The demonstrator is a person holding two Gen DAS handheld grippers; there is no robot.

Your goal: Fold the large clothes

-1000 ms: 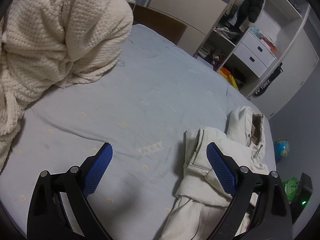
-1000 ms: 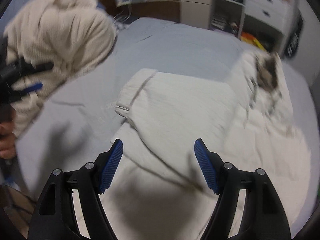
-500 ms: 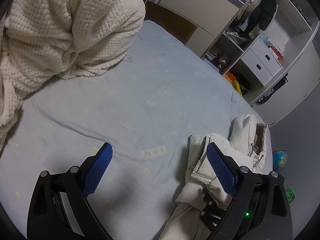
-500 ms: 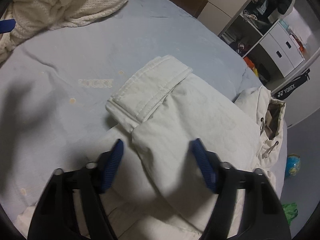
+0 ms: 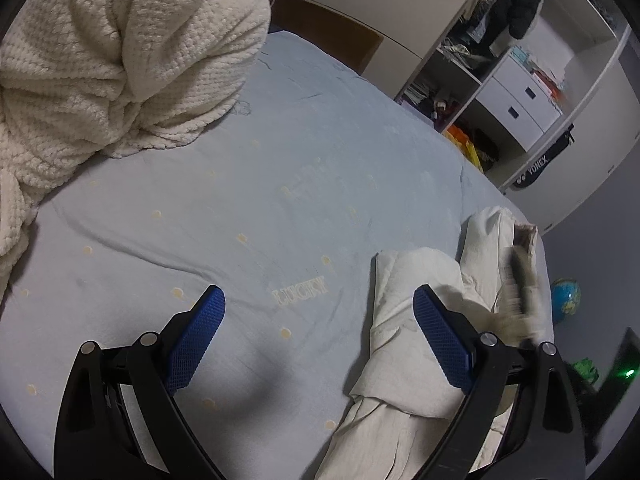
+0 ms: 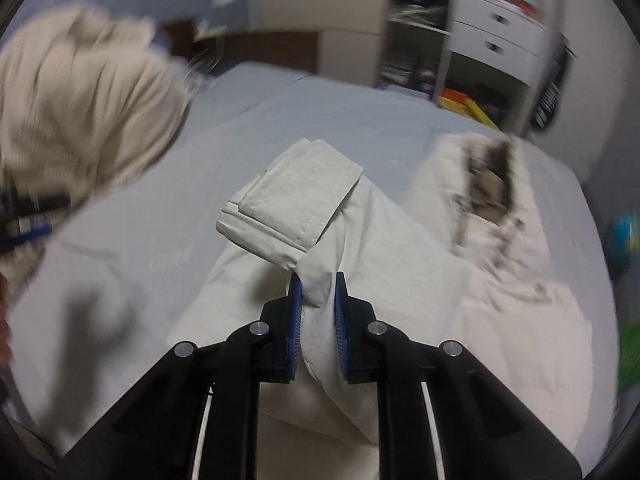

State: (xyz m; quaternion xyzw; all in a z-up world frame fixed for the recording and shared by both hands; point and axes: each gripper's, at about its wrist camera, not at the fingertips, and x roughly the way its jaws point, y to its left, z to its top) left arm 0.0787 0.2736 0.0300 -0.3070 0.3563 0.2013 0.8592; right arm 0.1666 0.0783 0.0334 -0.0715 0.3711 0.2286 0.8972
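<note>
An off-white hooded jacket (image 6: 420,280) lies on the light blue bed sheet (image 6: 340,120), its sleeve folded across the body. My right gripper (image 6: 316,284) is shut on the sleeve (image 6: 296,204) just behind its cuff. In the left wrist view the jacket (image 5: 404,320) lies at the lower right, and the right gripper shows blurred beside it. My left gripper (image 5: 320,320) is open and empty above the sheet (image 5: 280,184), left of the jacket.
A cream knitted blanket (image 5: 104,64) is heaped at the left of the bed. A brown headboard (image 5: 324,36), white shelves and drawers (image 5: 520,96) stand beyond the bed. A small globe (image 5: 564,300) sits on the floor at the right.
My right gripper has closed on the jacket sleeve near the cuff; it was open above the jacket before. My left gripper stays open and has shifted slightly over the sheet.
</note>
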